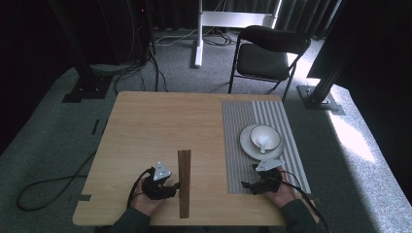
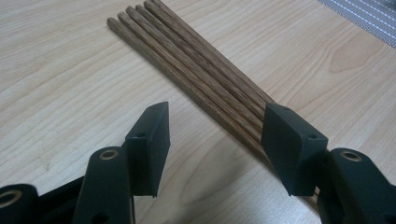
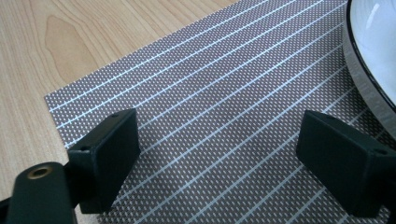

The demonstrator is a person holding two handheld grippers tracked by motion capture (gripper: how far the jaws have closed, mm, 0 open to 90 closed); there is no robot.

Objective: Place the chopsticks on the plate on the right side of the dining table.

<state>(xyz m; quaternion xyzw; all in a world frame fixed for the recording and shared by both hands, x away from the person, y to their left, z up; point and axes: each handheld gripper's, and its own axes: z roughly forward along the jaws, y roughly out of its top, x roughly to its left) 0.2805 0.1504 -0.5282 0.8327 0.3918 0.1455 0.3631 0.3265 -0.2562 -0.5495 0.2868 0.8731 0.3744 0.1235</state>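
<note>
A bundle of dark wooden chopsticks (image 1: 184, 182) lies lengthwise on the wooden table (image 1: 155, 126). My left gripper (image 1: 171, 186) rests just left of it, open. In the left gripper view the chopsticks (image 2: 196, 70) run diagonally and pass under the right jaw, with bare table between the jaws of the left gripper (image 2: 215, 147). My right gripper (image 1: 248, 185) sits open over the near corner of a grey striped placemat (image 1: 257, 145). The right gripper (image 3: 233, 168) has only the placemat (image 3: 224, 107) between its jaws, and the plate's rim (image 3: 369, 79) is at the upper right.
A white plate (image 1: 247, 145) holding a white bowl (image 1: 265, 137) with a spoon in it stands on the placemat. A black folding chair (image 1: 267, 53) stands beyond the table's far edge. Cables trail on the carpet at the left.
</note>
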